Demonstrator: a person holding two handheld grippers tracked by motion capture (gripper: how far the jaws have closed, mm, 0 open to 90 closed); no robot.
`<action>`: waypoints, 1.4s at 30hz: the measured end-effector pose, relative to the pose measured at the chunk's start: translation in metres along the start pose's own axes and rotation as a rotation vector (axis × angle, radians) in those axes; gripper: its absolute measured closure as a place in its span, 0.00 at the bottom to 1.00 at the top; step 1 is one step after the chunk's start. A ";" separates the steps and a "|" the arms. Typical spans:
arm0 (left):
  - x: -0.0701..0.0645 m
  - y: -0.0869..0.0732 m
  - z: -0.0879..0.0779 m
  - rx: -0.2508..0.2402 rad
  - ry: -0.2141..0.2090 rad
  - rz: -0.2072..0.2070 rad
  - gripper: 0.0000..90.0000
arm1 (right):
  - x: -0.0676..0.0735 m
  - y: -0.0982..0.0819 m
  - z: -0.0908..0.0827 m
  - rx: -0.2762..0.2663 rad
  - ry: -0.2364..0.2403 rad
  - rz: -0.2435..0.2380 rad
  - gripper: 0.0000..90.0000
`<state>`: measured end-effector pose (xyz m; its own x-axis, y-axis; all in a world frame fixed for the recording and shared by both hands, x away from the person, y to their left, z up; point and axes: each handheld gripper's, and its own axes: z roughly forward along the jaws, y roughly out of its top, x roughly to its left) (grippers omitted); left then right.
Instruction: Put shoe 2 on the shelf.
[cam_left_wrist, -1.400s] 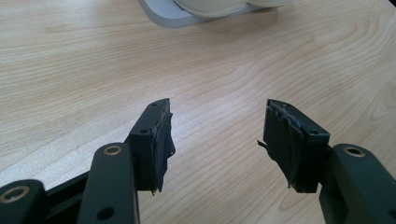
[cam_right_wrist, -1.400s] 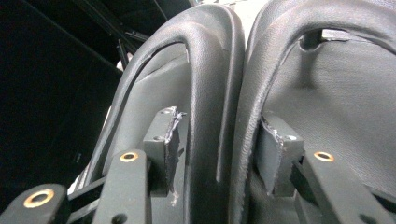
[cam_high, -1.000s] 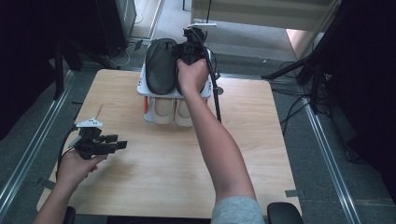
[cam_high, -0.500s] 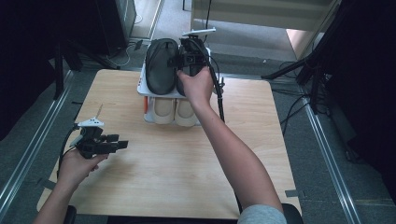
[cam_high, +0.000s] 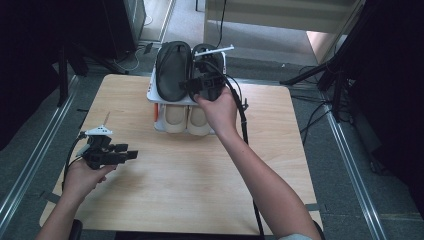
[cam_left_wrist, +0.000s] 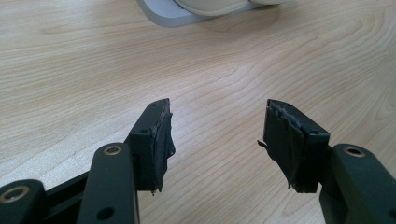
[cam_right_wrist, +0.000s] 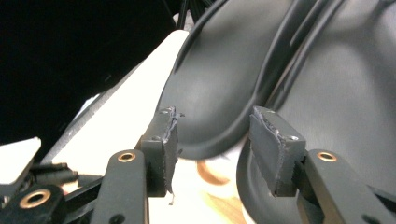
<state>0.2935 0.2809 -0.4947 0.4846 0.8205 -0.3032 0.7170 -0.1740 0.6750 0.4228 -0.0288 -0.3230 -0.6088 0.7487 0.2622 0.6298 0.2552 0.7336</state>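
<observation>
A white two-tier shoe rack stands at the table's far middle. Two black shoes lie side by side on its top shelf, and two cream shoes sit on the lower one. My right gripper hovers over the near ends of the black shoes, jaws pointing left and open. In the right gripper view its jaws frame the rounded end of one black shoe without pressing on it; the other black shoe is beside it. My left gripper is held low over the table's left side, open and empty.
The wooden table is bare between the rack and the near edge. The right gripper's black cable trails along the forearm. Metal rails run on the floor on both sides, with dark stands and cables at the far right.
My right gripper has come back toward the near end of the black shoes, from their far end. The left gripper has stayed in place.
</observation>
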 end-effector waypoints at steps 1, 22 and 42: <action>0.000 0.000 0.000 0.002 0.000 0.001 0.47 | 0.000 -0.004 -0.001 0.000 0.006 -0.003 0.59; 0.000 0.000 0.003 0.014 0.007 0.002 0.47 | -0.009 -0.075 -0.015 0.023 0.139 -0.076 0.56; -0.001 0.000 0.006 0.022 0.008 0.016 0.47 | -0.040 -0.146 -0.009 0.025 0.185 -0.139 0.54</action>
<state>0.2959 0.2769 -0.4984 0.4920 0.8216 -0.2877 0.7202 -0.1985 0.6647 0.3504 -0.1011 -0.4353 -0.7671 0.5811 0.2719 0.5440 0.3644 0.7558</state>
